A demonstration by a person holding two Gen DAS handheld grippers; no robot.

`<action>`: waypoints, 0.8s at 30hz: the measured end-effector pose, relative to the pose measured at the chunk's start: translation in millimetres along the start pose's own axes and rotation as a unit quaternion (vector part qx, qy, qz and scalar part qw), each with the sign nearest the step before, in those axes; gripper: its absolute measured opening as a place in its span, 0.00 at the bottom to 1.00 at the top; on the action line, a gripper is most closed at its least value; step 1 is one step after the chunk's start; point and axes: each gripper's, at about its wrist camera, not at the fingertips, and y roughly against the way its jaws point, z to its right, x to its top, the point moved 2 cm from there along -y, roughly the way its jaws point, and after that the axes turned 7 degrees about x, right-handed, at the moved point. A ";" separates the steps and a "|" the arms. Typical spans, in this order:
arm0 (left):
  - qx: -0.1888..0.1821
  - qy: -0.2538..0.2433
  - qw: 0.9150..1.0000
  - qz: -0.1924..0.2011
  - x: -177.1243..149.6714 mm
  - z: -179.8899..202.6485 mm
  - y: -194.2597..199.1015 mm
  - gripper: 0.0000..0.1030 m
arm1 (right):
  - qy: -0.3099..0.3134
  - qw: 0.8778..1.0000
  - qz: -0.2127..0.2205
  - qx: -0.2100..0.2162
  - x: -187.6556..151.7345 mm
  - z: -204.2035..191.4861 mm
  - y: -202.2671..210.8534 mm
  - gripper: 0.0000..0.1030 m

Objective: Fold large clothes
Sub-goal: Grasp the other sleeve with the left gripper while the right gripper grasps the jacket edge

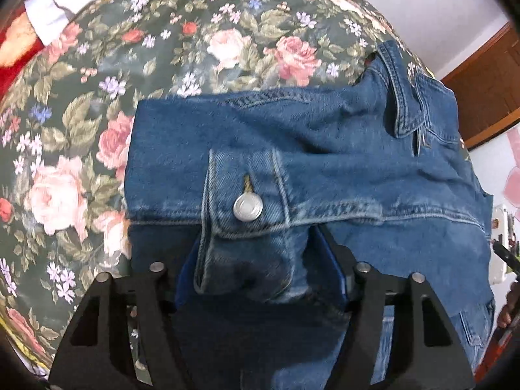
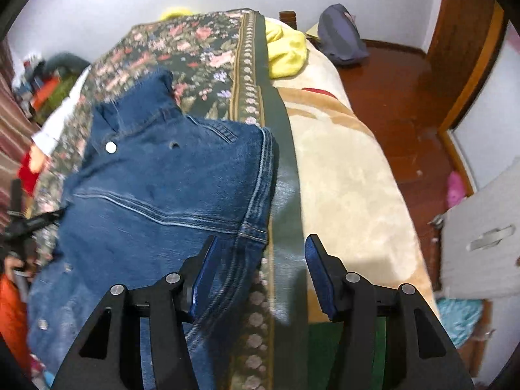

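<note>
Two grippers work a denim jacket [image 1: 292, 149] on the floral bedspread [image 1: 97, 97]: left gripper [image 1: 256, 269] clamps the cuff [image 1: 247, 201], right gripper [image 2: 260, 273] stands open, empty. Lay that sleeve flat across the body.

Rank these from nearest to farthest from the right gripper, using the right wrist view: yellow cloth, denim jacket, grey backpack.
1. Denim jacket: directly beneath the right gripper, on its left side.
2. Yellow cloth: farther up the bed.
3. Grey backpack: beyond the bed, on the floor.
</note>
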 end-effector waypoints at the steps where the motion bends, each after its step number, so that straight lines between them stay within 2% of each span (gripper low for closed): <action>1: 0.011 -0.006 1.000 0.006 0.8 3.8 1.6 0.51 | -0.003 1.000 -0.001 0.008 1.3 -1.1 -0.9 0.50; 4: 0.048 -0.026 0.998 0.037 2.9 15.6 16.3 0.38 | -0.005 1.000 -0.005 0.021 6.1 -5.5 -9.1 0.50; 8: 0.097 -0.065 0.987 0.112 4.5 39.0 58.5 0.34 | -0.009 0.999 -0.007 0.037 10.6 -10.9 -16.3 0.50; 13: 0.105 -0.079 0.974 0.186 5.6 44.2 115.2 0.34 | -0.004 0.999 -0.011 0.040 11.5 -16.4 -21.5 0.50; 15: 0.107 -0.078 0.971 0.198 7.4 37.1 125.7 0.34 | 0.000 0.999 -0.010 0.040 11.0 -18.1 -20.9 0.50; 17: 0.114 -0.076 0.971 0.198 6.6 28.4 124.3 0.34 | -0.001 0.999 -0.009 0.042 11.0 -18.6 -20.2 0.50; 19: 0.123 -0.068 0.974 0.179 6.3 15.9 111.0 0.35 | -0.003 0.999 -0.007 0.043 11.5 -18.6 -19.2 0.50; 22: 0.113 -0.066 0.984 0.118 -2.9 0.8 74.4 0.37 | -0.007 0.999 -0.005 0.045 11.9 -18.6 -18.3 0.50; 24: 0.110 -0.071 0.988 0.077 -12.5 -6.2 48.8 0.41 | -0.008 0.999 -0.007 0.047 12.6 -18.7 -18.4 0.50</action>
